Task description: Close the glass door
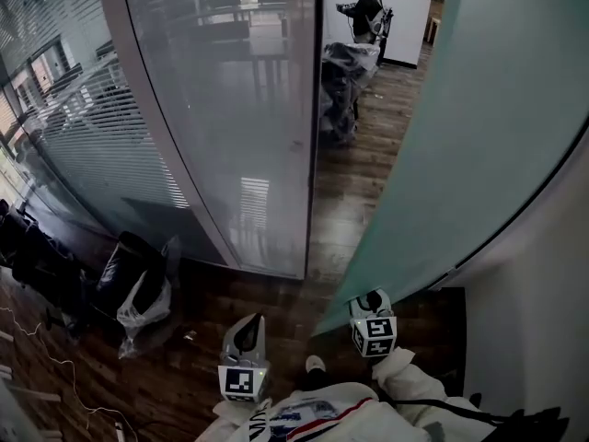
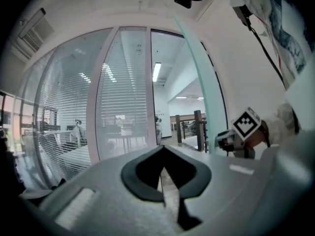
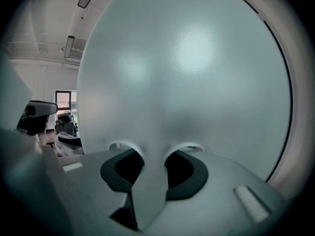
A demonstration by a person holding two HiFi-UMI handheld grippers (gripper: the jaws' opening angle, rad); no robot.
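Frosted pale-green glass door (image 1: 479, 136) stands open, swung well off the grey metal door frame (image 1: 311, 127); dark wood floor (image 1: 354, 187) shows through the gap.

- Right tool (image 3: 152, 154) pinches the door's free edge, one pad on each face of the pane.
- Left tool (image 2: 162, 154) is pressed together on nothing, just left of the door edge and in front of the gap.

Risks as I judge them:
- Smooth glass and a shallow bite. If I pull at an angle to the pane, the pads may slide off the edge.
- The left tool sits in the door's swing path and could get caught between door and frame.
- My white shoe (image 1: 315, 364) lies close under the door edge.
- Too fast a swing could bang the glass into the frame.
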